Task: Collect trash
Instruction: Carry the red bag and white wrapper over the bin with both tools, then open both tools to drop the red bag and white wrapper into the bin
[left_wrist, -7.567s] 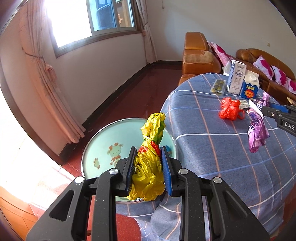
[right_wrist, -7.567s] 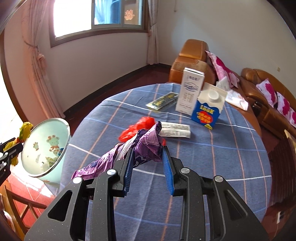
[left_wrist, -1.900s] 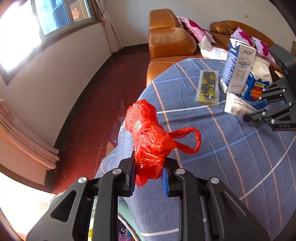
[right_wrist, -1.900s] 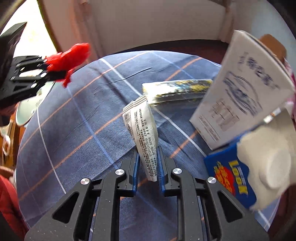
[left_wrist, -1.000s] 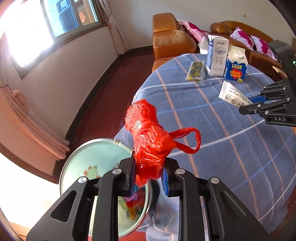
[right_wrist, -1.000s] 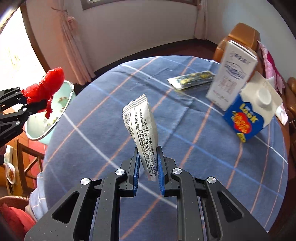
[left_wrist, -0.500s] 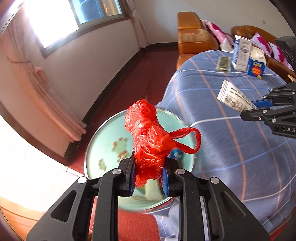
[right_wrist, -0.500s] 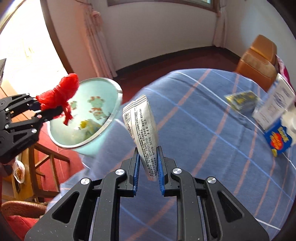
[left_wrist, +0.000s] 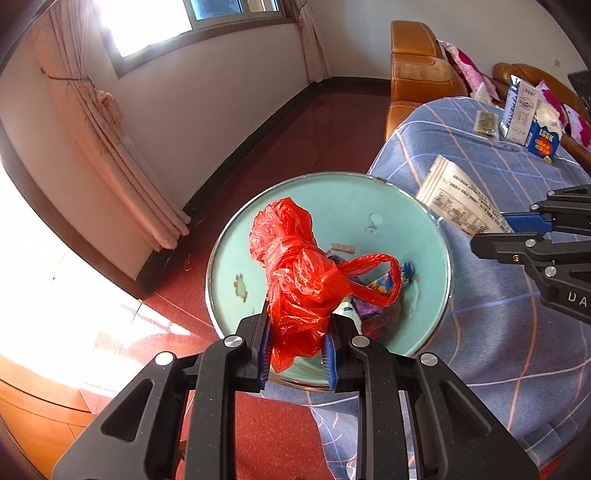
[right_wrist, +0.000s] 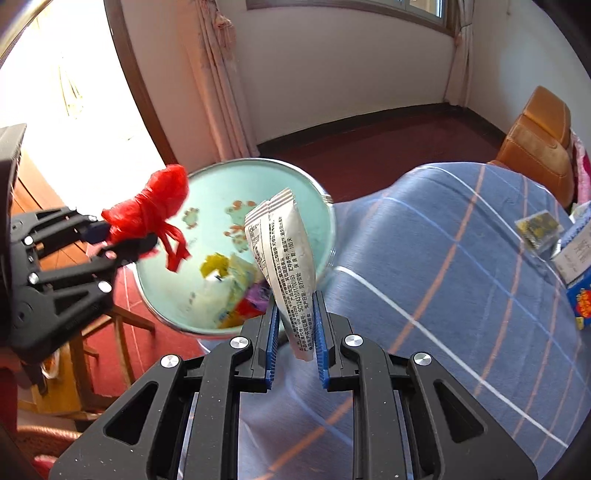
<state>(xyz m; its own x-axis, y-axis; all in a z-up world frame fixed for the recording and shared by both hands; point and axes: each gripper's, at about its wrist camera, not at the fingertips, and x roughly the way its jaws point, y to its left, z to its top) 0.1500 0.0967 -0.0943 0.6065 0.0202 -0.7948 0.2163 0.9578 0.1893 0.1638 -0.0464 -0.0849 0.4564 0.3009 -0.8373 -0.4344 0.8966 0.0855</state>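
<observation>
The left hand-held gripper (left_wrist: 297, 345) is pointing steeply downward, its two blue-padded fingers (left_wrist: 264, 347) pressing in from either side on a crumpled red plastic bag (left_wrist: 295, 273) that is standing up out of the jaws. In the right wrist view the same tool is reaching in from the left edge, black frame angled down. The right hand-held gripper (right_wrist: 295, 345) is also tilting steeply down, its blue pads (right_wrist: 272, 339) clamping the lower end of a flat white printed packet (right_wrist: 282, 258), which is rising upright between them. In the left wrist view it is entering from the right edge, well apart from the other.
</observation>
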